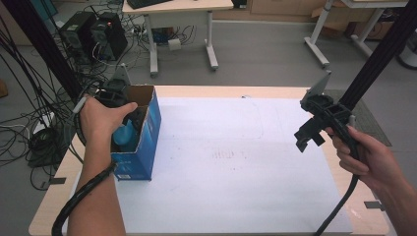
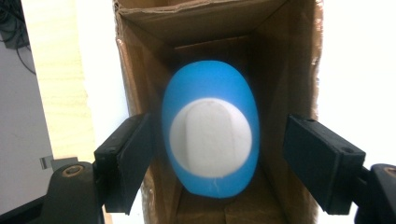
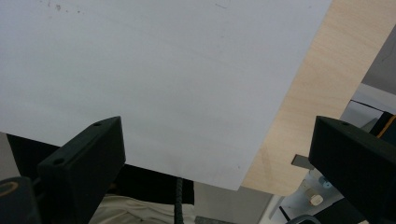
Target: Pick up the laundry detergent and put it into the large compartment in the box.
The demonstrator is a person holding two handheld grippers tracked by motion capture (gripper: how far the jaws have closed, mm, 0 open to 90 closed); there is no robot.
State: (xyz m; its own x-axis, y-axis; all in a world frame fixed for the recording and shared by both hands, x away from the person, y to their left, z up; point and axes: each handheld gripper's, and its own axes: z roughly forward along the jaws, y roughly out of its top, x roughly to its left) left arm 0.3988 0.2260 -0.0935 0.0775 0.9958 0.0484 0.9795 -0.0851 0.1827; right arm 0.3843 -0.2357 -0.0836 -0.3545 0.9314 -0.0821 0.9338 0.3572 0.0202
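A blue carton with its top open stands at the left of the white sheet. Inside it sits a blue bottle with a white cap. My left gripper points down into the carton's mouth, its jaws on either side of the bottle with gaps to its sides, so it is open and holds nothing. The carton's brown inner walls surround the bottle. My right gripper hovers open over the sheet's right edge, far from the carton, and in its own view the right gripper has nothing between its jaws.
The sheet covers most of a wooden table. Cables and computer towers crowd the floor at the left. A black slanted pole rises behind the right hand. Desks stand farther back.
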